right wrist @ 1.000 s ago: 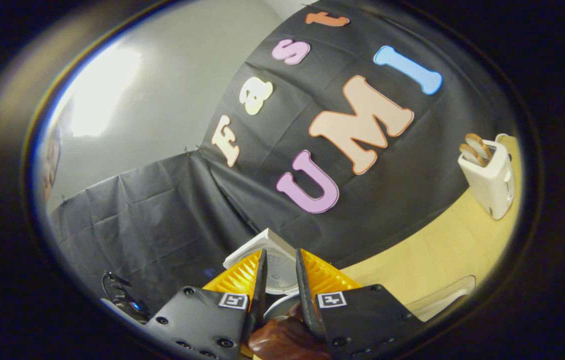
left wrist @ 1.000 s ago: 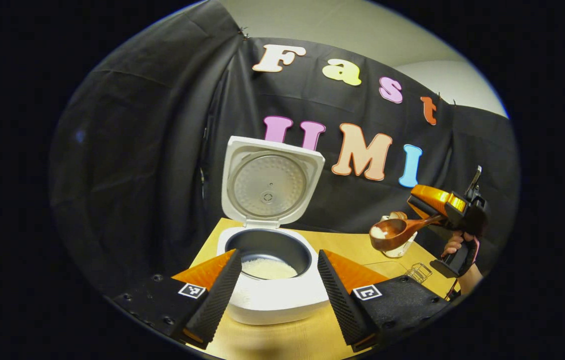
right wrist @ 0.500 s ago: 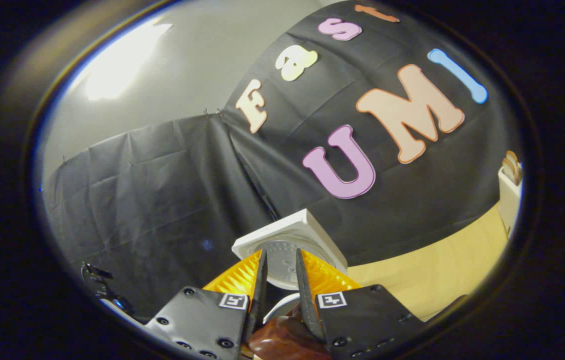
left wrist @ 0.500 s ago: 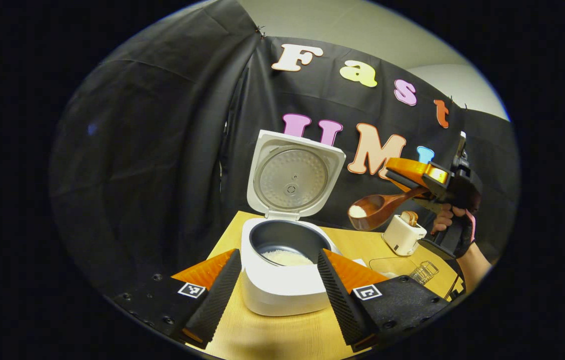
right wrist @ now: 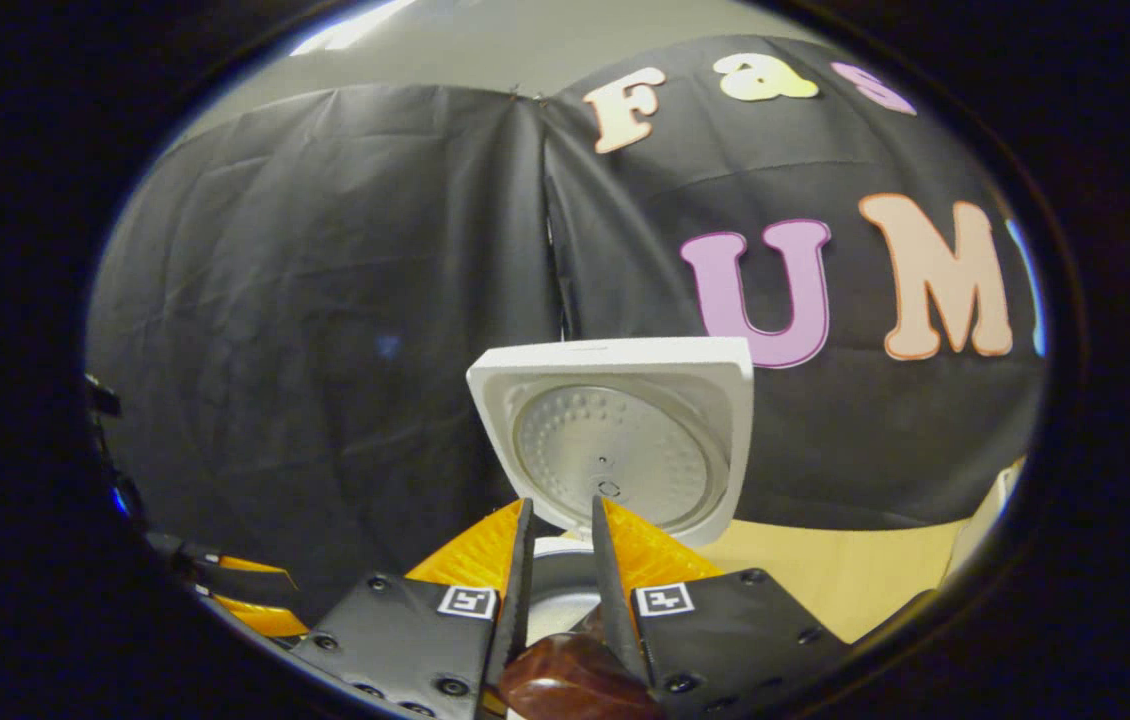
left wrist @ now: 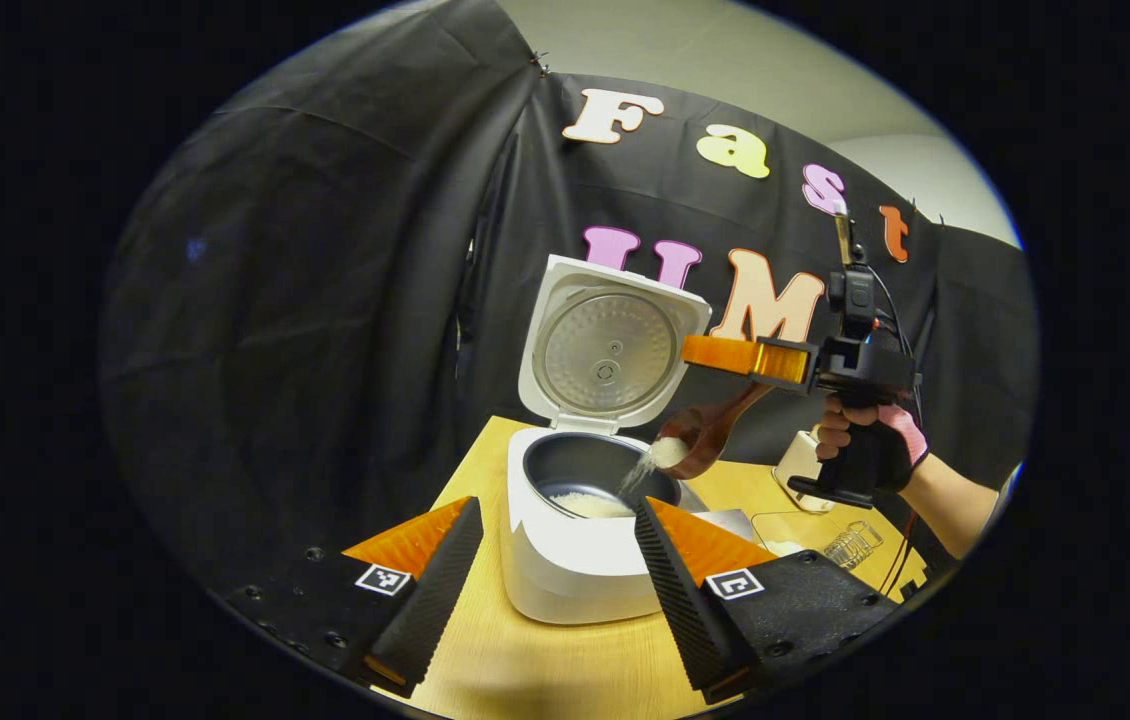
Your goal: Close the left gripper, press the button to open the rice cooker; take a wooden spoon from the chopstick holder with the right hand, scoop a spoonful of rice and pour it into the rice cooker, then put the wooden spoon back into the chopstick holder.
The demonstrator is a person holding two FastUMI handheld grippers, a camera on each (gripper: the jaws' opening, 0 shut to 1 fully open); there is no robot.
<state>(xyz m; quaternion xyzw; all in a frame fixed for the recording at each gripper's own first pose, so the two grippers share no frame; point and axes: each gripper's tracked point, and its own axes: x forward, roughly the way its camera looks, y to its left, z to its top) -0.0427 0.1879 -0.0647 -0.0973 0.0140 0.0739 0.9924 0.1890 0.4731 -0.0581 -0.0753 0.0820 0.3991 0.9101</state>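
Right tool: clamped on the wooden spoon handle, bowl tipped down below its fingers.
Left tool: fingers spread wide, gripping nothing, low over the surface.
Rice: spilling from the spoon.
Rice cooker: just beyond the left tool, lid upright.

One rice cooker, one wooden spoon, perhaps one glass.
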